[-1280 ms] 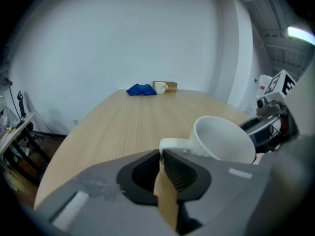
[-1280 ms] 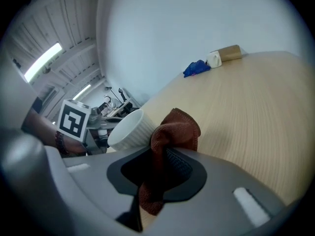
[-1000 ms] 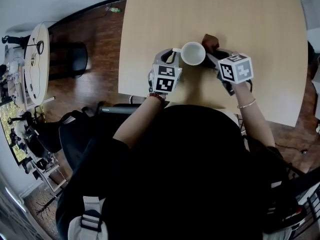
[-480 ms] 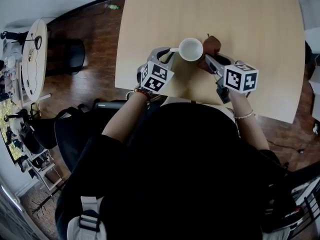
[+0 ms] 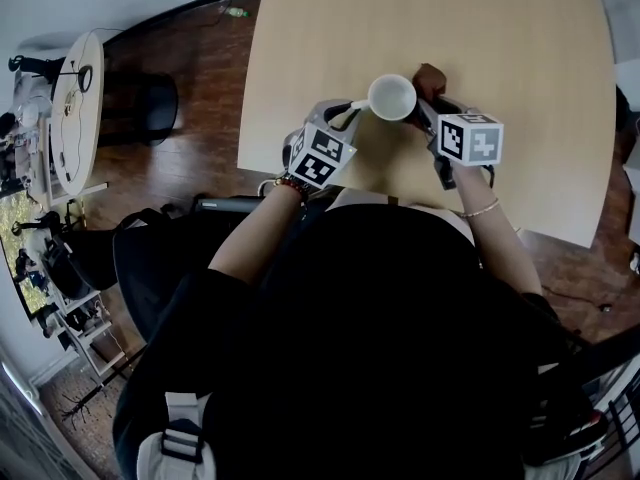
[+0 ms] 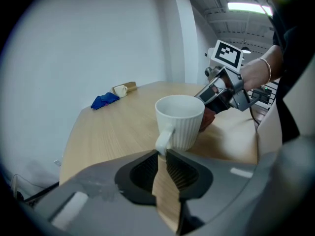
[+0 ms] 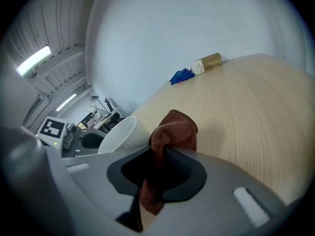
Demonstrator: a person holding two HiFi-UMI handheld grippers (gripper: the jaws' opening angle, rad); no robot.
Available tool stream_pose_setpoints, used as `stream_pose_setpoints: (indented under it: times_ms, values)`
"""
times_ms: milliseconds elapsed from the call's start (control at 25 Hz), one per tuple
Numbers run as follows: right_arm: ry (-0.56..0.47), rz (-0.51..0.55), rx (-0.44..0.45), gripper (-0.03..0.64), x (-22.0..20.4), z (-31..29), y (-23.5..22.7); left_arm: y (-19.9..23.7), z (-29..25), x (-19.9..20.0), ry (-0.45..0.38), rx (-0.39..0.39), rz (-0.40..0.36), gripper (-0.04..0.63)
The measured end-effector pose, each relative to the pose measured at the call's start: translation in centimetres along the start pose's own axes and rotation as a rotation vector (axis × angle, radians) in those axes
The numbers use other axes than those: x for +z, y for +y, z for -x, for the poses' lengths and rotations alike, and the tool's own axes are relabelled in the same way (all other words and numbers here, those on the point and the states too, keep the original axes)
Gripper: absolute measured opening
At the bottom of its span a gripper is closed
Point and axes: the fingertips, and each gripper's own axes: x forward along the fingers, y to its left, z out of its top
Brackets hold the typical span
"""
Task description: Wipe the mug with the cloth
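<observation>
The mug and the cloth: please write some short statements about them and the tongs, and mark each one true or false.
1. The left tongs grip the mug by its handle. True.
2. The right tongs are empty. False: they are shut on the brown cloth.
3. The mug lies on its side. False: it is upright, with its opening up.
4. In the head view, the cloth is on the side of the mug away from the handle. True.
</observation>
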Motion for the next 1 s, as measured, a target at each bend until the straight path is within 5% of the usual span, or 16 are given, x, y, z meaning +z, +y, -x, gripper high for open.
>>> stream_pose_setpoints:
  times_ms: [480,720,1000]
  values:
    - [-0.005,0.005,-0.019,0.066,2.1,-1.6,-1.4,-2.6,0.5,0.0,-0.021,-0.089,-0.037,0.063]
    - [-0.097,-0.126,0.114,0.066,4.1,1.6,0.1,-1.9,-0.3,1.0,-0.019,-0.015,0.015,0.063]
    - [-0.123,-0.275,0.181,0.065,1.7,5.1,0.9,-3.1,-0.6,1.4,0.009,-0.033,0.018,0.063]
